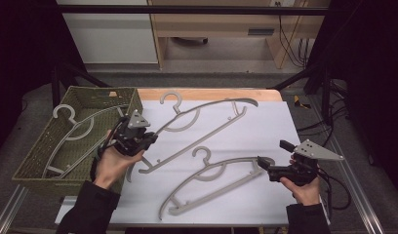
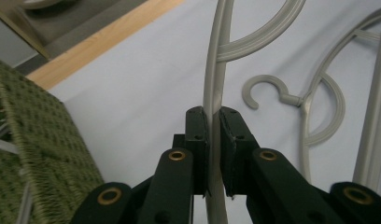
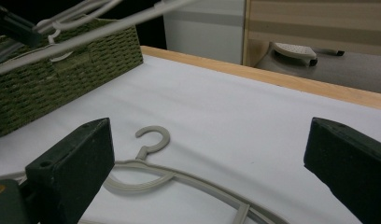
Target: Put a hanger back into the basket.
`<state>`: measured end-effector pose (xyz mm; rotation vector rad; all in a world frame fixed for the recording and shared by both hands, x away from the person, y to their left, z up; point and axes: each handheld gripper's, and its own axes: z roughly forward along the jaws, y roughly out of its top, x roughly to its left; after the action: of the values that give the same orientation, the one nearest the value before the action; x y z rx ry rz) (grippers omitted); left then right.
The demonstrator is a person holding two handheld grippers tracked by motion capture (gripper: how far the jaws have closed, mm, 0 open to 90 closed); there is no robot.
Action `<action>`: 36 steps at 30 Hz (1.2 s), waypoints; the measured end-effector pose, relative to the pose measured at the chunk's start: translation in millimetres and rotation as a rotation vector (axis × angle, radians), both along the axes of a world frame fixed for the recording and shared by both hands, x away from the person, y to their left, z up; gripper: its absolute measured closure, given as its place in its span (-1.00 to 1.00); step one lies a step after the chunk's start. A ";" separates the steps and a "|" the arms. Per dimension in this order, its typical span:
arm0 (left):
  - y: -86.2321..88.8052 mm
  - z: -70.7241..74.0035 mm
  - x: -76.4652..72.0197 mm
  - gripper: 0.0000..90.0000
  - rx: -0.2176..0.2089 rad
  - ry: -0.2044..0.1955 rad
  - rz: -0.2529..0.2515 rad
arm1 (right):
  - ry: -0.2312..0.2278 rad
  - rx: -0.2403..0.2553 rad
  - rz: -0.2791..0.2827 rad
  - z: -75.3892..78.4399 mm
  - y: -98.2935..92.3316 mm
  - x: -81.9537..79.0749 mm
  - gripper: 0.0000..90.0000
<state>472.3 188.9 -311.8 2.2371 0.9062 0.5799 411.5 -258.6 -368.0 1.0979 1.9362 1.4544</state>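
My left gripper (image 1: 149, 138) is clamped on the arm of the upper grey hanger (image 1: 207, 124); in the left gripper view the two black jaws pinch that thin grey bar (image 2: 214, 100) between them, and it runs on toward 12 o'clock. This hanger slants across the white table (image 1: 265, 122) from my left gripper toward 1 o'clock, its hook near the table's far edge. In the right gripper view it passes above the table surface.

My right gripper (image 1: 262, 163) is spread wide, nothing between the jaws. It sits at the right end of the lower hanger (image 1: 207, 178), which lies flat on the table at roughly 9 o'clock from it. In the right gripper view this hanger's hook (image 3: 153, 137) lies ahead between the parted jaws, apart from both.

A third hanger (image 1: 72, 131) rests in the green woven basket (image 1: 41, 146) at 9 o'clock from my left hand (image 1: 114, 165).
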 end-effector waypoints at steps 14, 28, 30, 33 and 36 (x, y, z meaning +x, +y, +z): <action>53.4 27.2 -0.1 0.84 0.007 -0.044 0.082 | 0.005 -0.005 -0.001 -1.4 1.0 1.1 -0.96; 114.6 30.1 8.0 0.84 -0.004 -0.053 0.201 | 0.008 -0.007 0.001 -2.1 0.6 1.6 -0.96; 124.0 29.5 10.1 0.84 -0.007 -0.053 0.221 | 0.009 -0.002 -0.002 -2.0 1.0 1.6 -0.96; 137.0 27.6 11.9 0.84 -0.012 -0.054 0.251 | 0.007 -0.008 0.000 -2.2 0.7 1.6 -0.96; 147.2 24.8 14.0 0.84 -0.015 -0.051 0.276 | 0.013 -0.011 0.003 -2.6 0.7 1.9 -0.96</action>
<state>486.2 336.1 -287.0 2.0888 1.1983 0.7472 413.5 -257.9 -370.6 1.1026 1.9531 1.4397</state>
